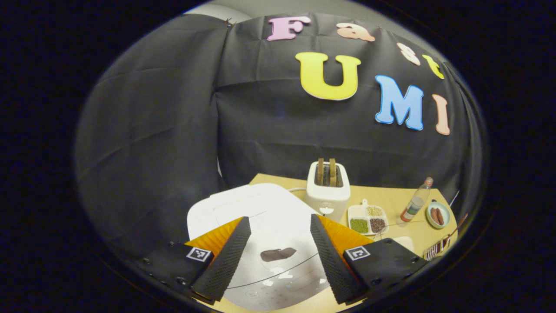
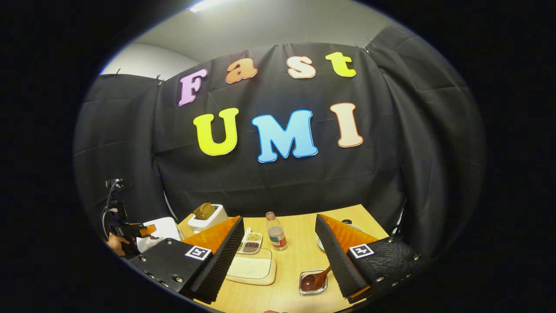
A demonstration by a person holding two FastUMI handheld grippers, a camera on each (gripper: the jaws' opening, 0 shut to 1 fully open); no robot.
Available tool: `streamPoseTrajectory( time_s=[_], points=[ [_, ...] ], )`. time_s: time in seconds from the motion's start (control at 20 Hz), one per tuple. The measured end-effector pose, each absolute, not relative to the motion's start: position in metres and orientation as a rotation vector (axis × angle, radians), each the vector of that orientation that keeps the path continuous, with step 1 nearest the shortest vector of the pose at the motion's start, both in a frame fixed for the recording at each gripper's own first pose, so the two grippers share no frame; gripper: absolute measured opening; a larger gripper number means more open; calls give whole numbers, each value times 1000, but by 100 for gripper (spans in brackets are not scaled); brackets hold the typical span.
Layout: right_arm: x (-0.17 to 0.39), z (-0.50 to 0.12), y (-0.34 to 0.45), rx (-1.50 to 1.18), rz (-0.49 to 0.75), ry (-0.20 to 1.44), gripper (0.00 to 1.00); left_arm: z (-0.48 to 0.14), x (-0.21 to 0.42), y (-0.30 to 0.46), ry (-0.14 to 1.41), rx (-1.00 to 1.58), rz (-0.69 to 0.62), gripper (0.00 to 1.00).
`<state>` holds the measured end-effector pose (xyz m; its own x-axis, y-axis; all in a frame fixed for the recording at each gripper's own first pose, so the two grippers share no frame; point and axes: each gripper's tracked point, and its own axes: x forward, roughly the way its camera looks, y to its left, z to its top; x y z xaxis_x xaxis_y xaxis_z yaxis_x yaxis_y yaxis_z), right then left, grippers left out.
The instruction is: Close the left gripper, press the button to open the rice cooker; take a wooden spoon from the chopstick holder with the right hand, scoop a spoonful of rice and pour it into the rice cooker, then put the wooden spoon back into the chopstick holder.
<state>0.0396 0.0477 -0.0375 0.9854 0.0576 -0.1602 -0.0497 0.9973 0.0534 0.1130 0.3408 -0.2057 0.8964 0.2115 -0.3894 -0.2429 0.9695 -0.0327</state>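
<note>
Sitting low and white at the desk's (image 2: 299, 256) near corner, the rice cooker (image 1: 260, 204) has its lid down as far as the left gripper view shows, and the left claw (image 1: 279, 218) hangs right above it, jaws spread wide and gripping nothing. For a button press those fingers would need to come together into one blunt tip, I'd say, so that spread matters. Out to the cooker's right, in the right gripper view, lies a shallow tray (image 2: 252, 267) of what looks like rice, and farther right again the wooden spoon (image 2: 315, 280) rests bowl-down in a small clear dish (image 2: 312, 290), handle tilted up toward the right claw (image 2: 278, 218). That claw is wide open too, holding nothing, with the handle just beside its right finger. A spoon parked like that fits one waiting to be picked up or one set back after the pour. Behind the cooker stands a toaster (image 1: 328, 189), with a bottle (image 2: 276, 237) beyond the tray.
</note>
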Motion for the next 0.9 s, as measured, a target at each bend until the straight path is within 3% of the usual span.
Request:
streamPoseTrajectory(
  time_s=[0.45,0.75,0.9],
  points=[
    [46,14,74,51,96,64,99,-13,66,211,51,-85,48,96],
    [37,49,82,11,80,-3,99,36,28,153,-44,-100,-10,96],
    [31,53,86,-14,74,-14,99,30,20,128,-44,-75,-56,96]
  ],
)
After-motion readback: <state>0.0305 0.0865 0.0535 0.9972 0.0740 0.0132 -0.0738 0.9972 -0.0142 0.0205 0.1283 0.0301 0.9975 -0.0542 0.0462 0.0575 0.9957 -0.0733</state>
